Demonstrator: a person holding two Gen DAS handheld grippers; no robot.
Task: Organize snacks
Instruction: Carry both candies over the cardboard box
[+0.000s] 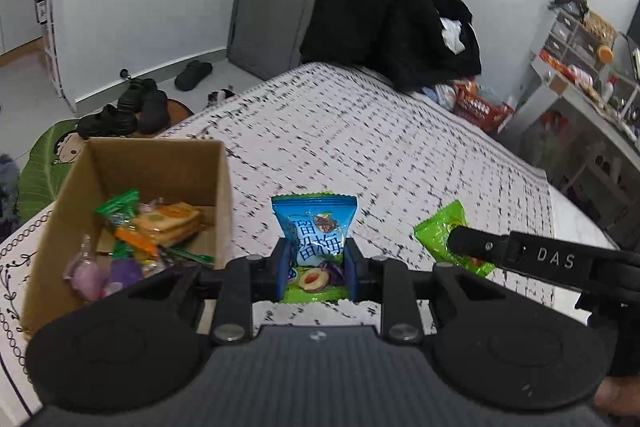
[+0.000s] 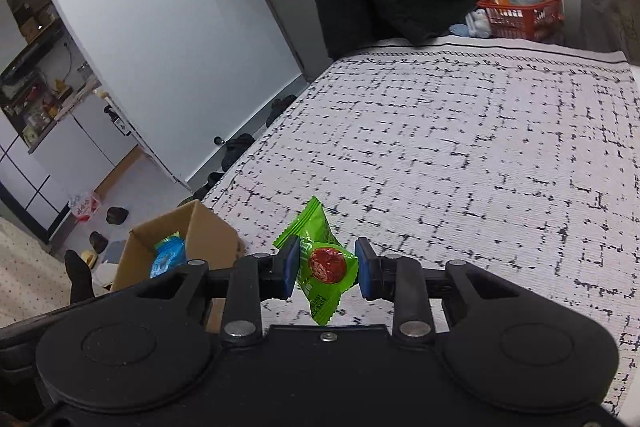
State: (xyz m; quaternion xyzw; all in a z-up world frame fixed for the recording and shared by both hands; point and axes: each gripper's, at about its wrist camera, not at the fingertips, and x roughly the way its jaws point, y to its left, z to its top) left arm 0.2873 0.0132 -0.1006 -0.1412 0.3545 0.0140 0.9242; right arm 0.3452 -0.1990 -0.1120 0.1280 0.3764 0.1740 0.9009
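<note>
My left gripper is shut on a blue and green plum candy packet, held upright just right of an open cardboard box with several wrapped snacks inside. My right gripper has its blue pads on either side of a green packet with a red disc; the left pad touches it, and a small gap shows at the right pad. That green packet and the right gripper's finger also show in the left wrist view. The box sits left of the right gripper.
Everything is over a table with a white cloth with black dashes. A black garment hangs over a chair at the far end, with an orange basket beside it. Shoes lie on the floor left.
</note>
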